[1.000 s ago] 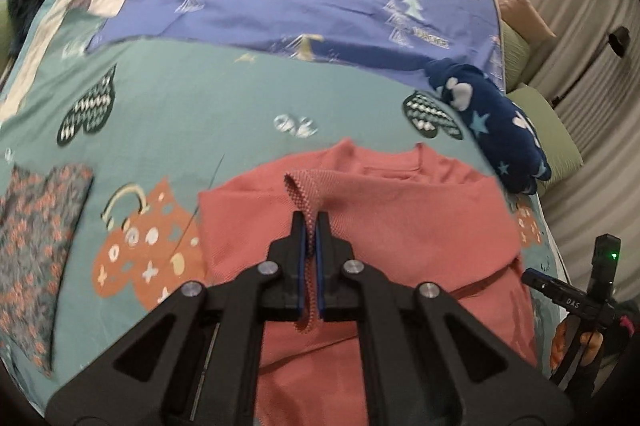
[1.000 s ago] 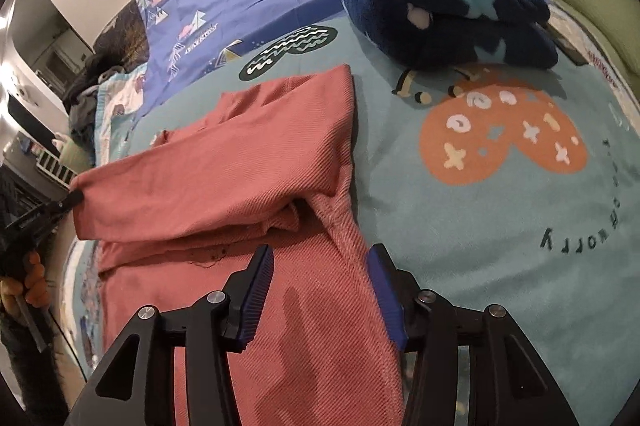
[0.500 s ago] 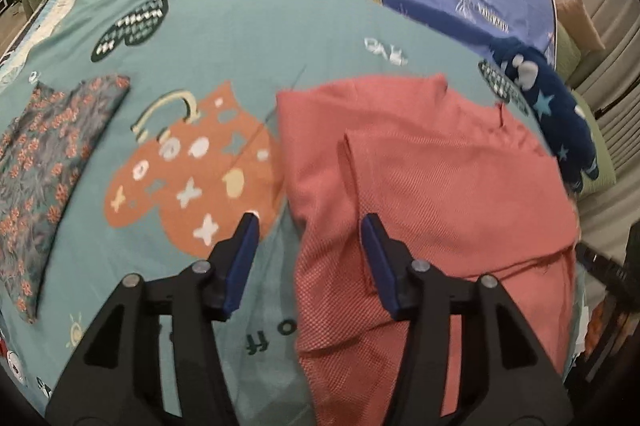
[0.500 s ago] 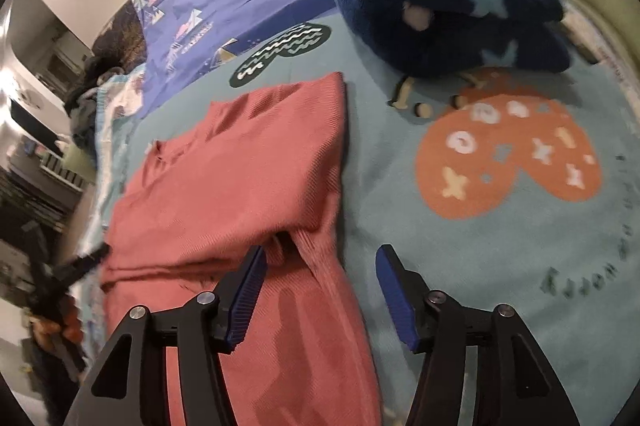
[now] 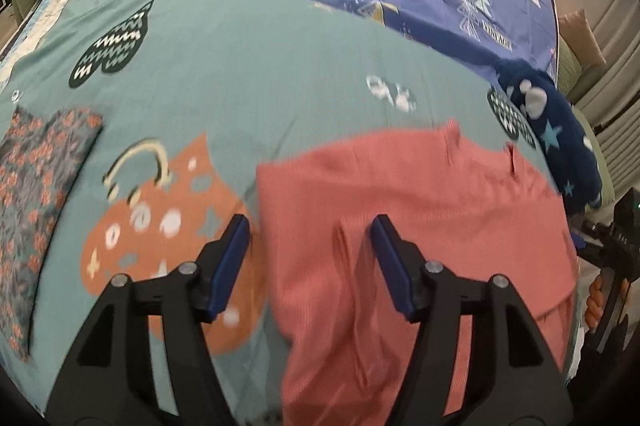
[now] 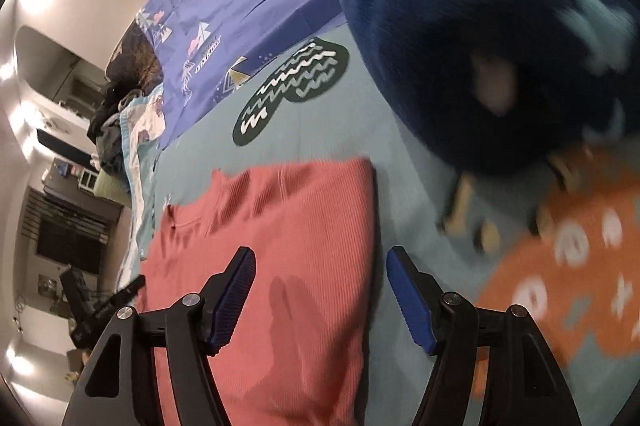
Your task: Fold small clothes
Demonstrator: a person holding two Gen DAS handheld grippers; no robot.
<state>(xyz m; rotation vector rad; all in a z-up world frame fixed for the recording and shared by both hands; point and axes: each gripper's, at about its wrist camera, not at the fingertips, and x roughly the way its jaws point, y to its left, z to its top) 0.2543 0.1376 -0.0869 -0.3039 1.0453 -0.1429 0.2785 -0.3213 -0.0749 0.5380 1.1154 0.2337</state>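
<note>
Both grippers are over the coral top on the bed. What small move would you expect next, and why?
Probably lowering each gripper to pinch a side edge for the next fold. The left gripper and right gripper have just been opening, nothing pressed between their pads. Each straddles one side edge of the coral top, which lies flat on the teal bedspread, narrowed but long.

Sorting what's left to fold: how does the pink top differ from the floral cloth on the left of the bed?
The pink top is plain salmon ribbed knit; the floral cloth is dark grey with small orange flowers. The pink top lies between the open left hand-held gripper pads, with a sleeve folded over its body; the floral cloth lies off to the side, away from them. Both lie flat on the teal bedspread.
</note>
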